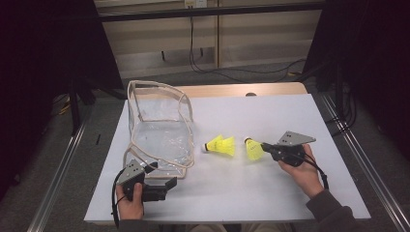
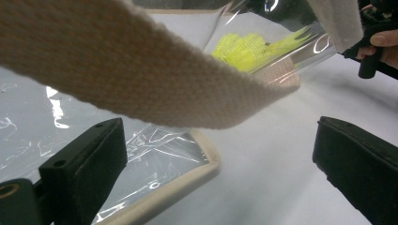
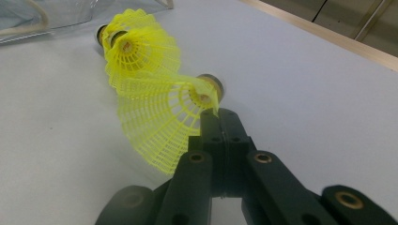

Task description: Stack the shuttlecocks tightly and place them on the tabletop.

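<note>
A clear plastic bag (image 1: 159,130) with beige webbing trim lies at the table's left. My left gripper (image 1: 162,175) stands open at its near corner; in the left gripper view (image 2: 218,129) the bag's beige strap (image 2: 141,75) crosses above the jaws and its trimmed edge (image 2: 187,178) lies between them, untouched. Two nested yellow shuttlecocks (image 1: 220,145) lie mid-table, also in the right gripper view (image 3: 136,51). My right gripper (image 1: 265,145) (image 3: 220,117) is shut on the skirt rim of a third yellow shuttlecock (image 1: 254,149) (image 3: 159,122), just right of the pair.
The white table top (image 1: 270,193) has a wooden strip (image 1: 232,89) along its far edge. Metal rails (image 1: 358,159) run along the floor on both sides, and cables hang behind the table.
</note>
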`<action>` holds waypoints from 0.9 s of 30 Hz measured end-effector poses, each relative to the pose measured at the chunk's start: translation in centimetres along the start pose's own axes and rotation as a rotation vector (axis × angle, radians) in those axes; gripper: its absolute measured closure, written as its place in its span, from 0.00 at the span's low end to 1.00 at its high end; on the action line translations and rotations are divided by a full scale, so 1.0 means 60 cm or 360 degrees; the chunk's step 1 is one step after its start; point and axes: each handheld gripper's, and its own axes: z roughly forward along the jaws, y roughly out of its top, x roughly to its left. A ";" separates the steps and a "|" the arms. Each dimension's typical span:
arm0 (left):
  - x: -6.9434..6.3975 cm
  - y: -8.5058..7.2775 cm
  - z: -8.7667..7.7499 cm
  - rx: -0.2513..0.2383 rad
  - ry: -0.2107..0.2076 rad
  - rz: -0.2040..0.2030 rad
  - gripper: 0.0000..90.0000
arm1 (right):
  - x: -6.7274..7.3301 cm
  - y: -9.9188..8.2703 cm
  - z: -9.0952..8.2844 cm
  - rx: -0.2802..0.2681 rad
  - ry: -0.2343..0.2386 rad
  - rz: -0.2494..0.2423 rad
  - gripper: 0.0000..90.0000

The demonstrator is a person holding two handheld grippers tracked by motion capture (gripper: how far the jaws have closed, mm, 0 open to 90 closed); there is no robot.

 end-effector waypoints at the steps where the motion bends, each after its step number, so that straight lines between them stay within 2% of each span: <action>1: 0.000 0.000 0.000 0.0001 0.0002 0.0001 0.04 | 0.000 -0.001 0.000 0.0000 0.0003 -0.0007 1.00; 15: 0.000 0.000 -0.001 0.0000 0.0002 0.0004 0.04 | -0.002 -0.013 0.007 0.0057 0.0009 0.0032 1.00; 27: 0.000 0.001 -0.001 -0.0002 0.0002 0.0005 0.04 | -0.003 -0.018 0.004 0.0052 0.0018 0.0095 0.91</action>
